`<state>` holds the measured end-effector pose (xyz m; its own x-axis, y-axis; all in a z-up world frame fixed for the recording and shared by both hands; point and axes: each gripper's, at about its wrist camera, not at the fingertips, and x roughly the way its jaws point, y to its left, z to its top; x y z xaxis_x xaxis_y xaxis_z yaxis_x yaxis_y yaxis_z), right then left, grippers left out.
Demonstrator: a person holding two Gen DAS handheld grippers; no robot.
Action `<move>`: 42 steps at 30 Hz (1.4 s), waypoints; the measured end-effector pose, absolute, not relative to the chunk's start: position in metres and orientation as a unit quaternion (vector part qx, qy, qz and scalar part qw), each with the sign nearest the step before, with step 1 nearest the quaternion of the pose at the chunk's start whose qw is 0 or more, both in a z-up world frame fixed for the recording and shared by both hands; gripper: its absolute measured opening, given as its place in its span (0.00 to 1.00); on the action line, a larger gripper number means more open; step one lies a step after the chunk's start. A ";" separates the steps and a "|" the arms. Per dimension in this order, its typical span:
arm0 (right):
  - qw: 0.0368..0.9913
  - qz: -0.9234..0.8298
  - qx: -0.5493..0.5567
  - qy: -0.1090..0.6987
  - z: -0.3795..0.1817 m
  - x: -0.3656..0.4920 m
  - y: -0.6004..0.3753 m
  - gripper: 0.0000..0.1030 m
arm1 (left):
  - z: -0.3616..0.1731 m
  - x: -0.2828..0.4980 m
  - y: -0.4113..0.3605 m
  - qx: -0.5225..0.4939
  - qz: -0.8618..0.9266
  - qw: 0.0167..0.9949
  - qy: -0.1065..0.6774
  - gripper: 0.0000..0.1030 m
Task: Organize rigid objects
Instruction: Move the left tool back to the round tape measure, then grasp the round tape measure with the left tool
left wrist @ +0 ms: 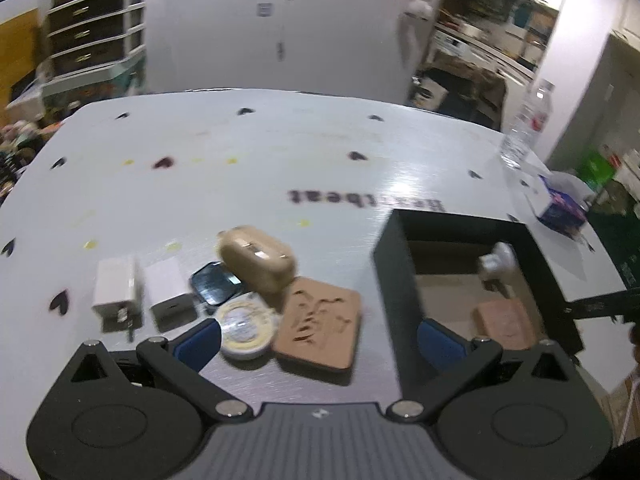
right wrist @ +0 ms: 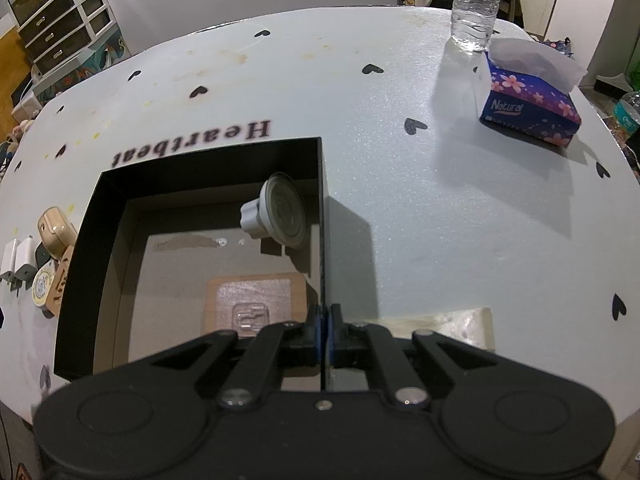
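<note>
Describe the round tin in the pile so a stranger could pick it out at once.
Start at the black box on the white table; a cluster of small items lies beside it. The round tin sits at its near edge against the tan square coaster, the only circular, white-and-yellow piece there.

On the table (left wrist: 280,140), a cluster of small things sits in the lower left of the left wrist view: two chargers (left wrist: 116,288) side by side at the left, then a tin (left wrist: 249,326), a case (left wrist: 258,258) behind it, and a wooden tile (left wrist: 320,322) at the right. The box (right wrist: 88,240) stands right of them. A suction cup (right wrist: 280,216) and a second tile (right wrist: 256,300) lie in it. In the right wrist view, a bottle (right wrist: 476,0) stands at upper right with a tissue box (right wrist: 528,100) just before it.
</note>
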<state>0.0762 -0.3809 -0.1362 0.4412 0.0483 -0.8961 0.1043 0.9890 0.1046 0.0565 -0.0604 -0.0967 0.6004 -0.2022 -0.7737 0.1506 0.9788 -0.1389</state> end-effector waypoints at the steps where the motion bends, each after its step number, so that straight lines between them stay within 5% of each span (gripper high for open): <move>1: 0.846 -0.017 0.072 0.528 -0.136 0.076 -0.381 0.04 | -0.100 0.056 -0.056 -0.035 -0.092 0.894 0.436 1.00; 16: 0.845 -0.023 0.075 0.530 -0.138 0.076 -0.381 0.04 | -0.144 0.074 -0.024 -0.040 -0.020 0.887 0.460 0.72; 37: 0.843 -0.029 0.084 0.531 -0.138 0.077 -0.381 0.04 | -0.176 0.095 -0.047 0.046 -0.054 0.888 0.455 0.71; 42: 0.842 -0.030 0.084 0.532 -0.138 0.076 -0.381 0.04 | -0.175 0.102 -0.049 0.040 -0.051 0.890 0.451 0.60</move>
<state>0.0762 -0.3808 -0.1381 0.4332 0.0390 -0.9005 0.1390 0.9842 0.1096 0.1018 -0.0489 -0.1748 0.5876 -0.0543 -0.8073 0.1262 0.9917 0.0251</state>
